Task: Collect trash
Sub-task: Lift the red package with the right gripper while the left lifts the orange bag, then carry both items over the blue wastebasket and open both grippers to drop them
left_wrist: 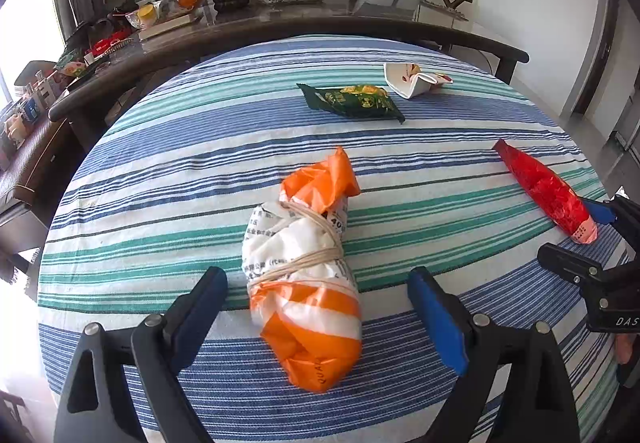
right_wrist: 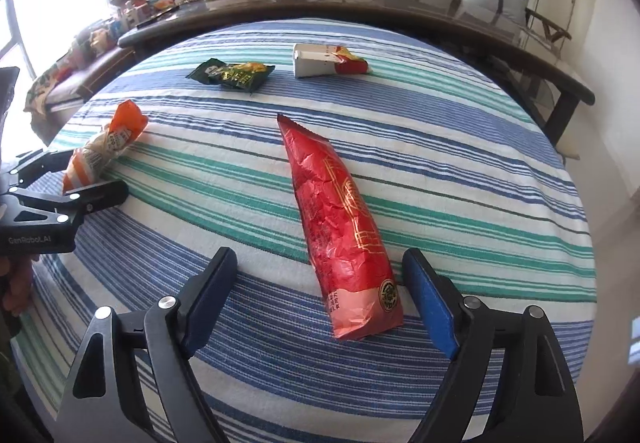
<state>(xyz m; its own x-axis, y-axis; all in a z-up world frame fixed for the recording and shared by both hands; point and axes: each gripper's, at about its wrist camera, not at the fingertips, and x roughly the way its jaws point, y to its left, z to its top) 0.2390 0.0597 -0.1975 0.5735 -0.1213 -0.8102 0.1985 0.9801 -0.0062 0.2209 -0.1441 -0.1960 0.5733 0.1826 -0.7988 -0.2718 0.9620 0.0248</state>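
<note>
1. The left gripper (left_wrist: 316, 319) stands wide open with nothing in its grasp, its blue-padded fingers (left_wrist: 436, 319) either side of the near end of the orange-and-white plastic bag bundle tied with rubber bands (left_wrist: 304, 263).
2. The right gripper (right_wrist: 316, 303) is likewise spread wide and empty, straddling the near end of the long red crinkled foil wrapper (right_wrist: 340, 219).
3. Risk: the bundle is soft and rounded, so if the fingers close only on loose orange film it may slip or the bands may shift.
4. Risk: the red wrapper lies flat and thin on the blue, green and white striped tablecloth (right_wrist: 480, 179); closing too low could pinch cloth and drag it.
5. Risk: the two grippers work near each other, so they could collide.
6. The bundle lies near the left, the red wrapper near the right, narrowing to a point at its far end.
7. Farther off lie a dark green snack packet (left_wrist: 352, 103) and, to its right, a crushed white paper carton (left_wrist: 412, 81), both untouched.
</note>
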